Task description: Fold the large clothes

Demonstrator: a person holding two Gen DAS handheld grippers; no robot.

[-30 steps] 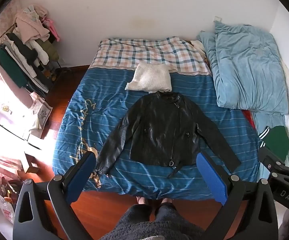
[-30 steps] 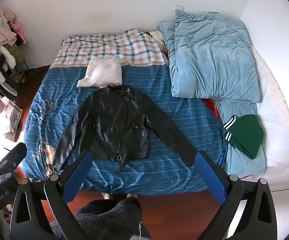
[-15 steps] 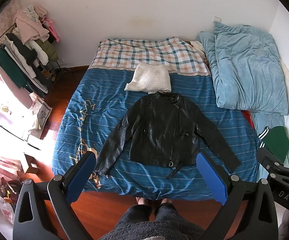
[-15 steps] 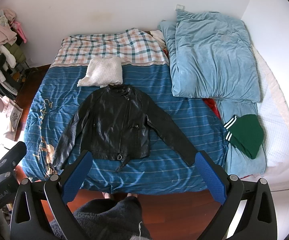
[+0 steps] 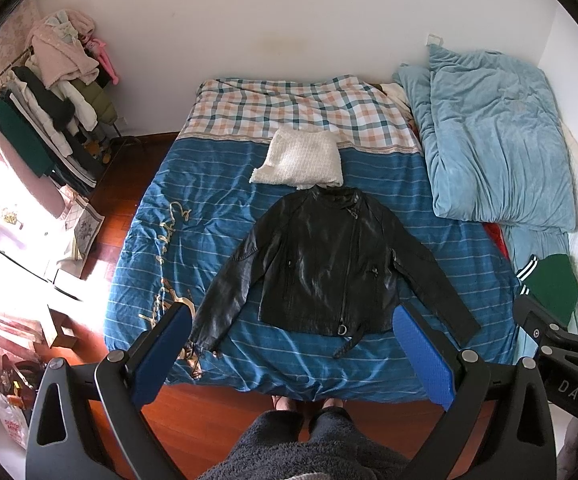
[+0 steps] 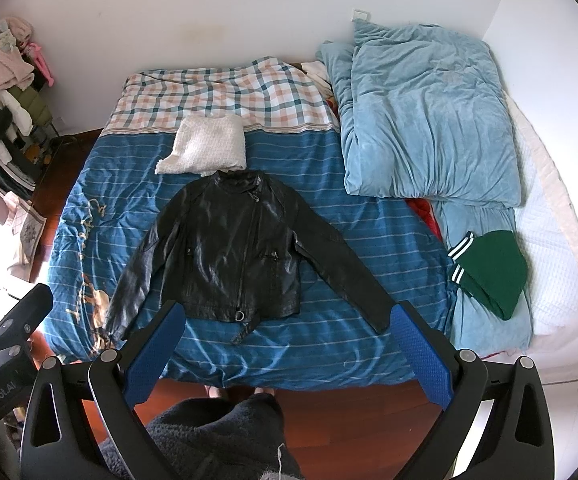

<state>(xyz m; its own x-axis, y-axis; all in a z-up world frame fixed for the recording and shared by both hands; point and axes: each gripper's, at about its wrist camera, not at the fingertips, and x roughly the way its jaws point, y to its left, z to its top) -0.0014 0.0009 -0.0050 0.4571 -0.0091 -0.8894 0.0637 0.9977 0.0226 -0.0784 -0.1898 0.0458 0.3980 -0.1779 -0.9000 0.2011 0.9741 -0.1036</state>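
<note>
A black leather jacket [image 5: 329, 268] lies flat and front up on the blue striped bedspread [image 5: 193, 240], sleeves spread to both sides; it also shows in the right wrist view [image 6: 233, 252]. My left gripper [image 5: 291, 320] is open and empty, held above the foot of the bed, short of the jacket's hem. My right gripper [image 6: 289, 318] is open and empty too, at about the same height, a little to the right. The right gripper's body shows at the right edge of the left wrist view [image 5: 557, 340].
A folded white knit [image 5: 299, 158] lies just beyond the jacket's collar. A light blue duvet [image 5: 493, 136] and a folded green garment [image 5: 553, 284] lie on the right. A loaded clothes rack [image 5: 45, 104] stands at the left wall. Wood floor [image 5: 217, 412] lies below.
Both views have shifted very slightly; the jacket and other items lie as before. Both grippers stay open.
</note>
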